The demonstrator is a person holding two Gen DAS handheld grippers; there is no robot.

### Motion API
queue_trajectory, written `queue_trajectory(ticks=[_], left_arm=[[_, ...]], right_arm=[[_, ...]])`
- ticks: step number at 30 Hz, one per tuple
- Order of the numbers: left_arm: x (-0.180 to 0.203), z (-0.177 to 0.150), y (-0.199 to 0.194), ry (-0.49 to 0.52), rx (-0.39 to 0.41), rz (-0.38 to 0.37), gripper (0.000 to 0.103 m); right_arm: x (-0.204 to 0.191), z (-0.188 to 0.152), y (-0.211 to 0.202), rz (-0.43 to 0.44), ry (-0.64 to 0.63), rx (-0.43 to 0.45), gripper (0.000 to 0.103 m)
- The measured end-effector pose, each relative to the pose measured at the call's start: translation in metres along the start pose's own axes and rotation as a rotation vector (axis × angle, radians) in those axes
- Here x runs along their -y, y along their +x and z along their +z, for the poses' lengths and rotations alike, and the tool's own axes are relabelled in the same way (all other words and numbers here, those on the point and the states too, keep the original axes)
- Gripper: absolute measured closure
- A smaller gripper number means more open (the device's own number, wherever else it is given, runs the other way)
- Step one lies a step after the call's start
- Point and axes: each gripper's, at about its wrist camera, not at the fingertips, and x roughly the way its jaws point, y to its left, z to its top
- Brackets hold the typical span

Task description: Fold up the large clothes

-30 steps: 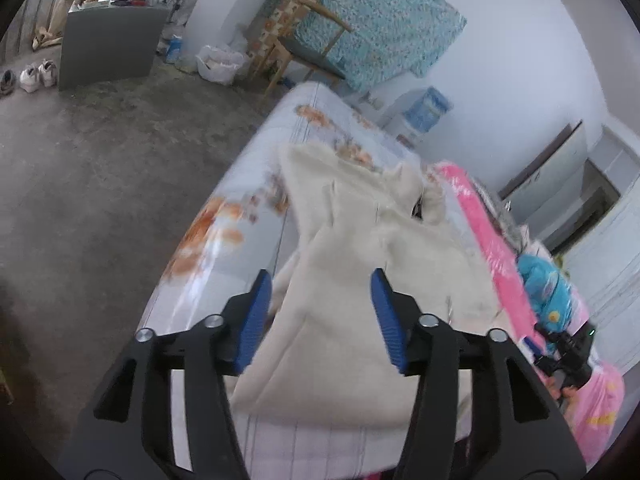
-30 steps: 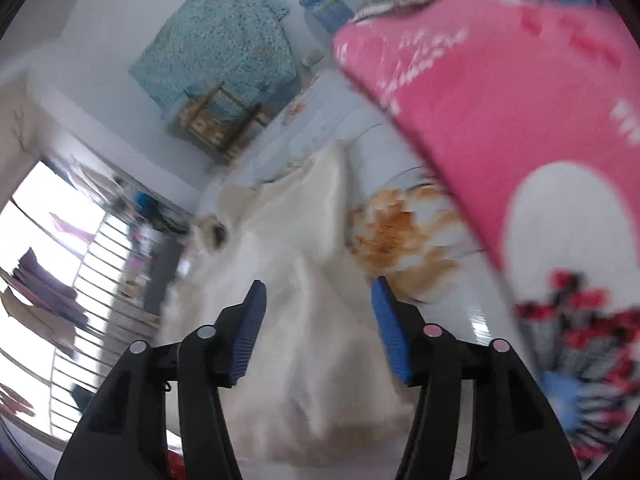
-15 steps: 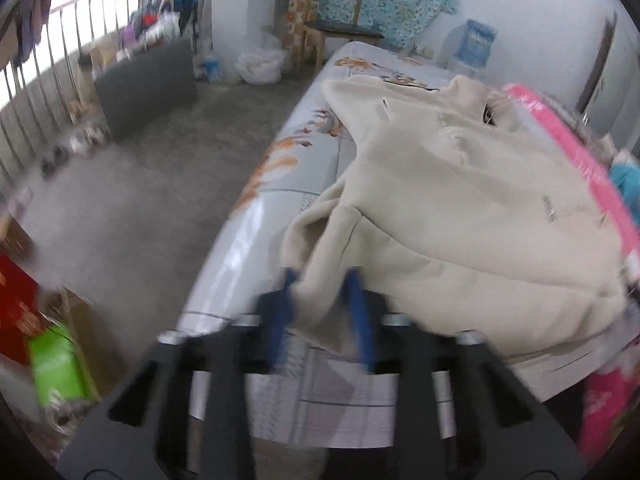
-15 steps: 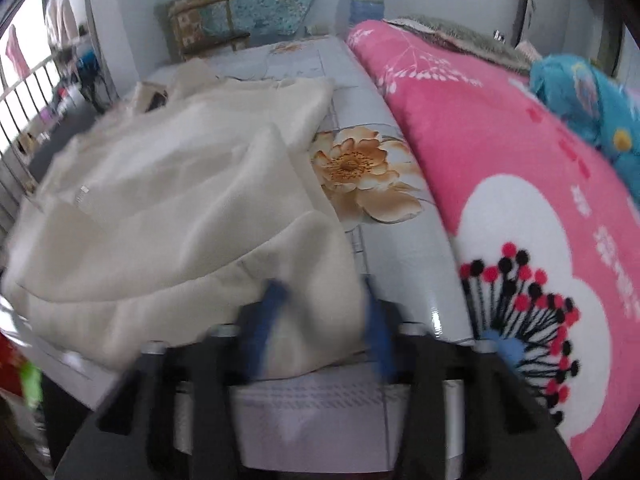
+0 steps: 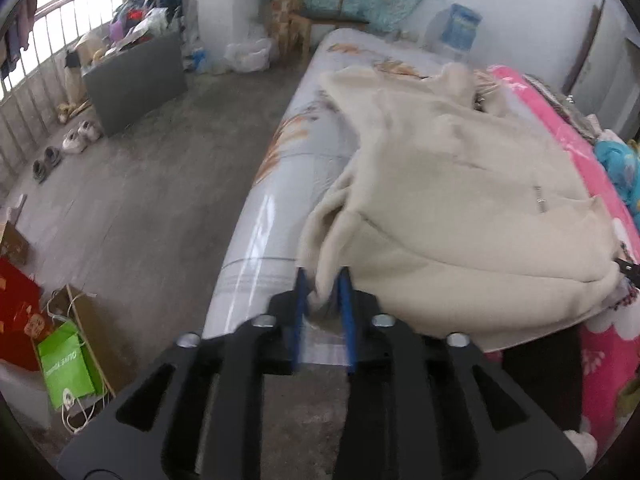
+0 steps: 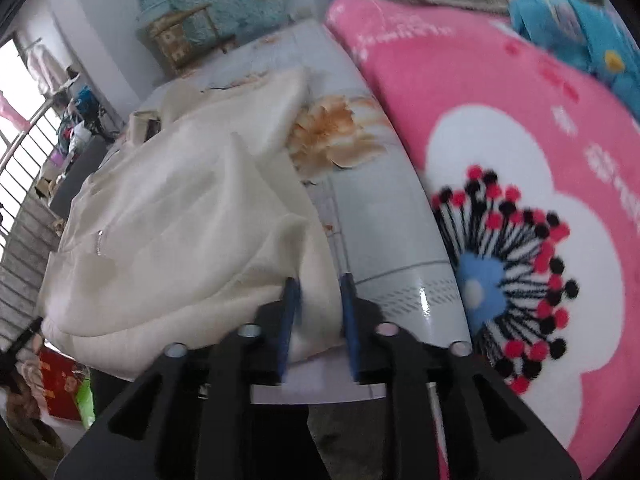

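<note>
A large cream fleece garment (image 5: 460,184) lies spread on a bed with a pale floral sheet (image 5: 280,184). My left gripper (image 5: 323,280) has the garment's near left corner bunched between its blue pads at the bed's front edge. Its jaws are opening slightly, but the pads still press on the fabric. In the right wrist view the garment (image 6: 180,208) fills the left half. My right gripper (image 6: 319,284) pinches its near right corner the same way, jaws also opening a little with cloth between them. The hem between the two corners hangs over the bed's edge.
A pink flowered blanket (image 6: 500,140) covers the bed's right side, with a blue plush item (image 6: 580,28) beyond. On the concrete floor to the left are a green bag (image 5: 66,368), a grey cabinet (image 5: 136,80) and shoes (image 5: 76,140). A wooden chair (image 5: 316,12) stands behind the bed.
Both grippers went from wide open over the garment to clamped on its near corners. Both views rolled upright, and the hem now bunches at the bed's front edge.
</note>
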Motion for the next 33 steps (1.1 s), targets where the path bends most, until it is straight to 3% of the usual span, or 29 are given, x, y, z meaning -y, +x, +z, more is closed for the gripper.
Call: queue_trajectory(ticks=[2,4,7,10,12,16,19,20,21,23,24,26,29,33], left_arm=[[0.001,0.004,-0.012,0.005,0.067,0.015,0.073],[0.009,0.01,-0.032,0.029,0.174,0.023,0.07],[0.028,0.018,-0.042,0.064,0.227,-0.083,0.069],[0.069,0.023,-0.03,0.121,0.189,-0.282,0.064],[0.108,0.021,-0.009,0.178,0.105,-0.398,0.062],[0.169,0.015,0.026,0.306,0.009,-0.441,0.062],[0.187,0.011,0.04,0.353,0.002,-0.4,0.062],[0.189,0.011,0.042,0.366,0.005,-0.39,0.062],[0.192,0.01,0.041,0.38,0.018,-0.385,0.063],[0.196,0.011,0.043,0.409,0.025,-0.398,0.078],[0.199,0.008,0.042,0.425,0.038,-0.396,0.081],[0.207,-0.002,0.039,0.466,0.072,-0.396,0.101],[0.215,-0.004,0.034,0.526,0.14,-0.333,0.102],[0.213,0.015,-0.001,0.532,0.321,-0.264,0.102]], right_arm=[[-0.007,0.003,-0.012,-0.011,-0.013,0.038,0.069],[-0.023,0.007,-0.034,-0.071,-0.087,0.129,0.056],[-0.055,0.01,-0.05,-0.037,-0.189,0.204,0.052],[-0.105,0.008,-0.038,0.129,-0.332,0.179,0.044],[-0.137,0.005,-0.016,0.202,-0.408,0.124,0.044],[-0.182,0.003,0.031,0.287,-0.495,0.032,0.044],[-0.192,0.01,0.061,0.33,-0.508,-0.031,0.044],[-0.191,0.011,0.068,0.344,-0.512,-0.051,0.046],[-0.191,0.012,0.077,0.357,-0.519,-0.079,0.054],[-0.197,0.01,0.086,0.35,-0.548,-0.109,0.066],[-0.199,0.007,0.084,0.362,-0.572,-0.11,0.082],[-0.201,0.004,0.081,0.391,-0.587,-0.13,0.096],[-0.211,0.0,0.071,0.345,-0.641,-0.076,0.097],[-0.22,0.014,0.035,0.368,-0.643,0.056,0.097]])
